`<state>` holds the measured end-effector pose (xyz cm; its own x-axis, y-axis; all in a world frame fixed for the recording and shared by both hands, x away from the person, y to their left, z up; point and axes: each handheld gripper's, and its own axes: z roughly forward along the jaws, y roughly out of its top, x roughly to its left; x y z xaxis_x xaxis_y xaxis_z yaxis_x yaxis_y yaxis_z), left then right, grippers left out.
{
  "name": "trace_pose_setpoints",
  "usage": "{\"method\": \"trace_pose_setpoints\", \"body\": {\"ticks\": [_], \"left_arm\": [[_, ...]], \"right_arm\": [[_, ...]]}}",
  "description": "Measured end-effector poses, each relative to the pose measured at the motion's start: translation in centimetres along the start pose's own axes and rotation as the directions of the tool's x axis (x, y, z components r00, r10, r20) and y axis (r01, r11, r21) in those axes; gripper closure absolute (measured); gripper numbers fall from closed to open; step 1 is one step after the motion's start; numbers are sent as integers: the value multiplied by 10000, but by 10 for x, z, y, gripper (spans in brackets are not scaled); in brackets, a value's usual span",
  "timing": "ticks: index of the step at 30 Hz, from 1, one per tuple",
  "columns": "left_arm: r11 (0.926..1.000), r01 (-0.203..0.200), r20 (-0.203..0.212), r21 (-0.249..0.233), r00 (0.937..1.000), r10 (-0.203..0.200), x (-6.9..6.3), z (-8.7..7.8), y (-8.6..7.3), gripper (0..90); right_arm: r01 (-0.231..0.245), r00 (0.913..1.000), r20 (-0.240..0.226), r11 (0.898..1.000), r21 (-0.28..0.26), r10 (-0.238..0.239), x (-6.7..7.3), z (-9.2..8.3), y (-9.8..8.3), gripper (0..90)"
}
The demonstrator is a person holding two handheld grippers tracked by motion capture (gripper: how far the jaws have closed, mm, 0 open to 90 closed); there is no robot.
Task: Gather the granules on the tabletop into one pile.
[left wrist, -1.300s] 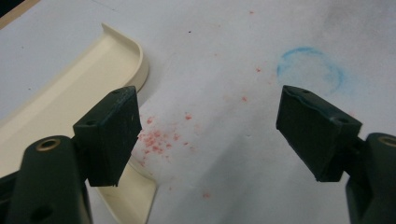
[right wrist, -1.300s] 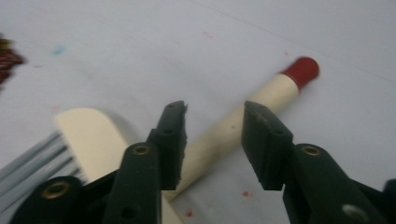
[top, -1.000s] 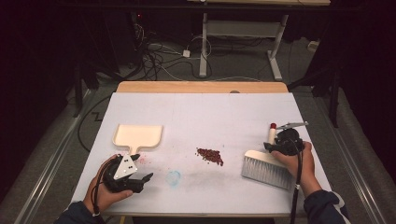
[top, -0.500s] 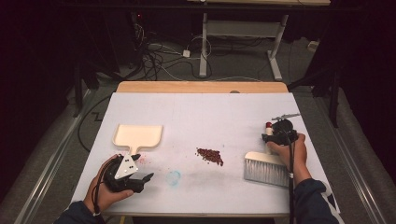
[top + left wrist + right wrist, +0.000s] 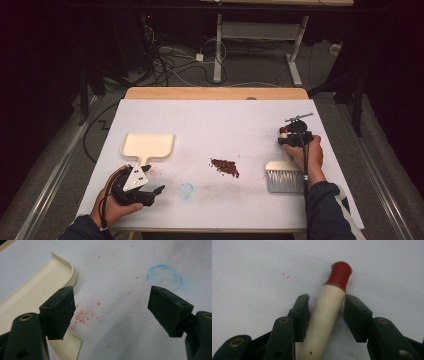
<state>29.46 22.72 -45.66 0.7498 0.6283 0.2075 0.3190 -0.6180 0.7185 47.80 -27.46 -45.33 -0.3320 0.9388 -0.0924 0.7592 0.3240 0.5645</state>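
Note:
A hand brush (image 5: 285, 180) with grey bristles lies at the table's right, its cream handle (image 5: 322, 317) ending in a red tip (image 5: 340, 272). My right gripper (image 5: 292, 141) sits low over the handle's far end. Its jaws have just been closing and now straddle the handle (image 5: 327, 315), narrow gaps showing at the pads; it is open. A small pile of dark red bits (image 5: 225, 167) lies mid-table. My left gripper (image 5: 154, 194) rests open at the front left, beside the cream dustpan (image 5: 148, 146); its jaws (image 5: 112, 312) have nothing between them.
A faint blue ring (image 5: 186, 190) is drawn on the white table cover (image 5: 215, 120) right of the left gripper. Pink crumbs (image 5: 82, 315) dot the sheet by the dustpan's (image 5: 37, 290) handle. Cables and desk legs lie on the dark floor beyond the table.
My right hand has slid away from the person, from the brush's bristle head to the far end of its handle. The left hand has stayed put.

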Motion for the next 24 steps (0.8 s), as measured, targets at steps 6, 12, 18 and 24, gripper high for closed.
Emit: {"method": "trace_pose_setpoints", "body": {"ticks": [6, 12, 18, 24], "left_arm": [[9999, 18, 68, 113, 10000, -18, -1, 1, 0, 211], [9999, -80, -11, 63, 10000, 80, 0, 0, 1, 211], [10000, -50, -86, -23, 10000, 50, -1, -1, 1, 210], [9999, -17, -165, -104, 9999, 15, -1, -2, 1, 207]], "right_arm": [[552, 9982, 269, 9982, -244, -545, 0, 2, 2, 574], [371, 9991, 215, 9970, -678, -357, -2, -3, 3, 506], [265, 9985, -411, 9768, -2125, -361, -2, -31, -1, 424], [810, 9906, -704, 9176, -3892, -1174, 11, -70, -5, 339]]}}
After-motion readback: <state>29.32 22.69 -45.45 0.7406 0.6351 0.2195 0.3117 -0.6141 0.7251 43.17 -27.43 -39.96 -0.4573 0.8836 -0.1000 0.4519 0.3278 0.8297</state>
